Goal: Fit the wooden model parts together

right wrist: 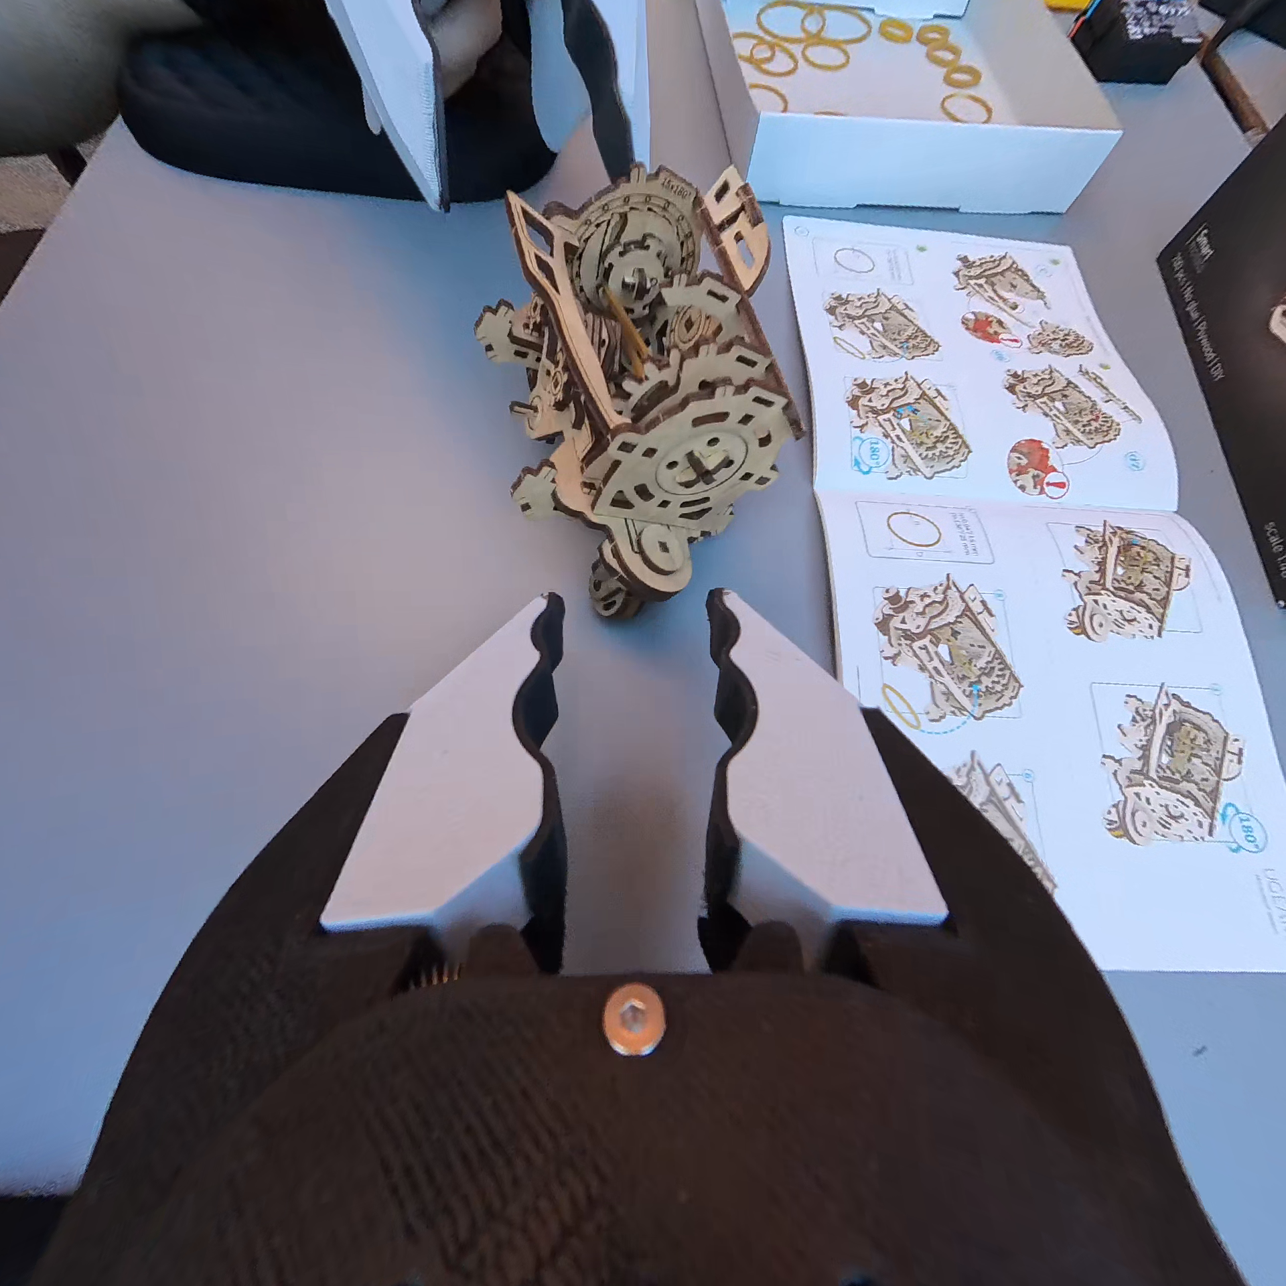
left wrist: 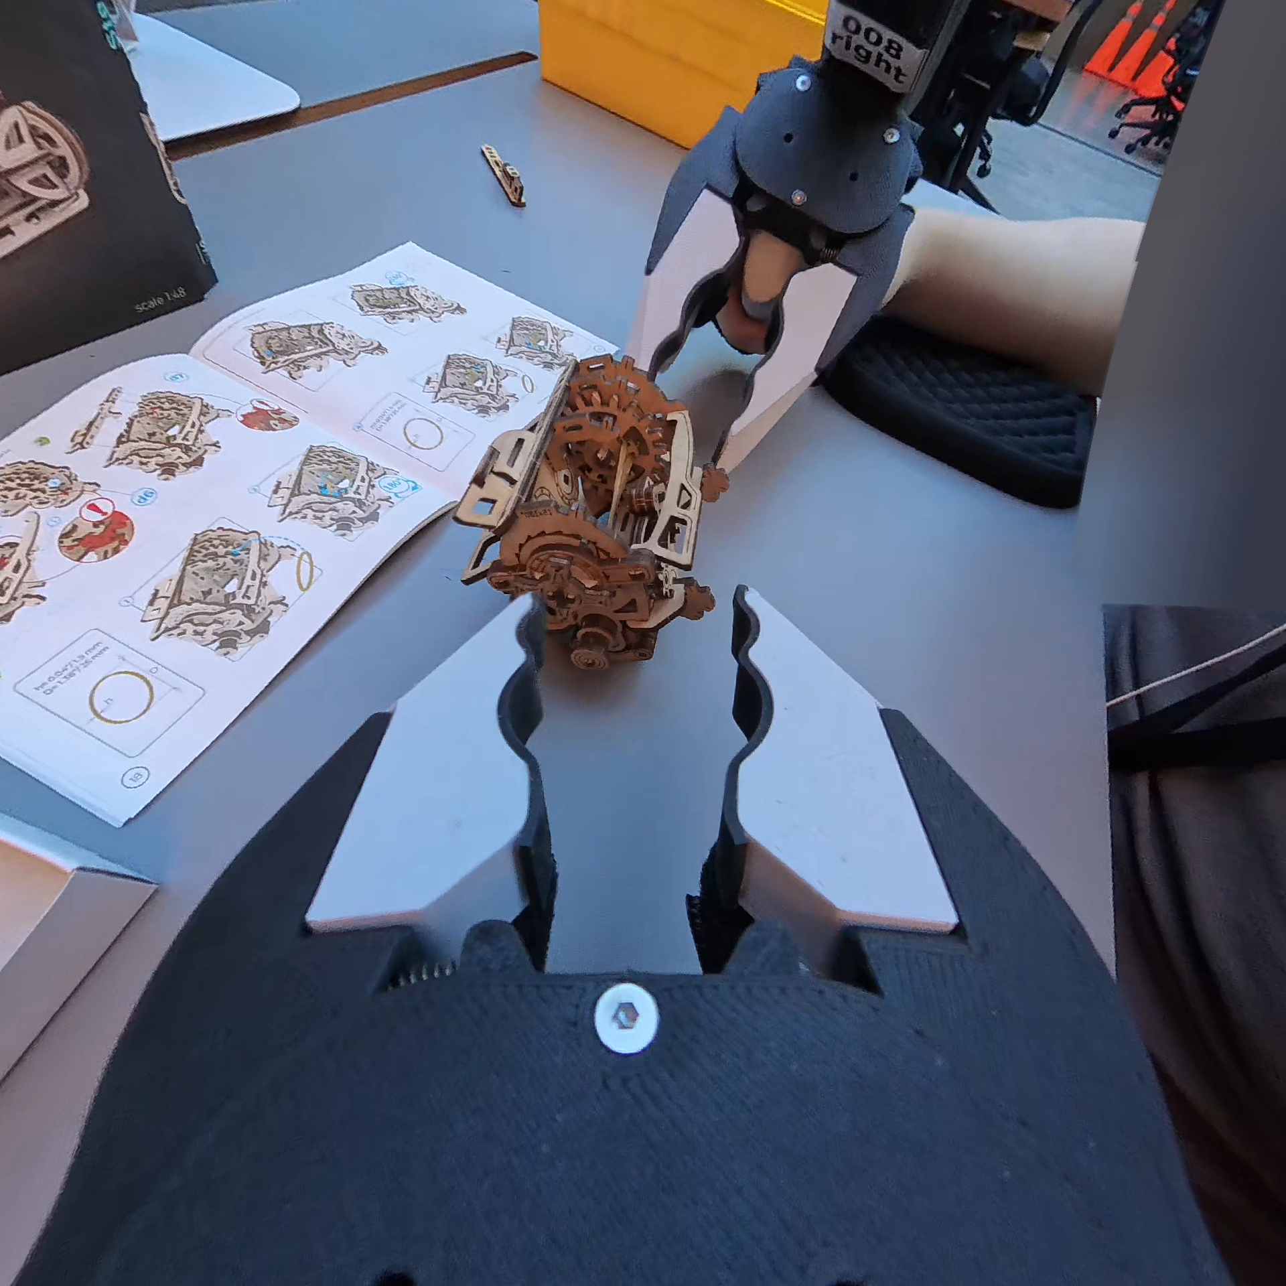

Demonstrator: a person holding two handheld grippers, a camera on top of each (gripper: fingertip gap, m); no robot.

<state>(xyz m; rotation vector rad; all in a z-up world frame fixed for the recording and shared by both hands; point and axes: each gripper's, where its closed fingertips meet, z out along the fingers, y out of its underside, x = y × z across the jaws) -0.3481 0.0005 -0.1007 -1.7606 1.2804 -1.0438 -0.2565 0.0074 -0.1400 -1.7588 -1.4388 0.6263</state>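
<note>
My wooden model (left wrist: 591,515) sits on the grey table (left wrist: 870,557), a dense block of gears and fretwork panels leaning to one side, with its small wheel end toward my left gripper (left wrist: 637,612); that gripper has its 2 fingers spread apart with nothing between them, the tips just short of the model and, as far as I can tell, not touching it; my right gripper (right wrist: 634,605) is likewise parted and empty, its tips close to the other end of the model (from the left wrist view its far tips look almost against the model's gear side, though I cannot tell if they touch); in the right wrist view a thin yellow band (right wrist: 626,327) runs through the model's gearing; the open instruction booklet (left wrist: 229,508) lies flat just beside the model, one corner nearly under it; a single loose wooden strip (left wrist: 504,175) lies well apart on the table, toward the yellow box (left wrist: 661,62); a white tray (right wrist: 932,163) holding yellow rubber bands (right wrist: 814,35) stands beyond the booklet, and the dark kit box (left wrist: 76,174) stands near the booklet's far edge.
</note>
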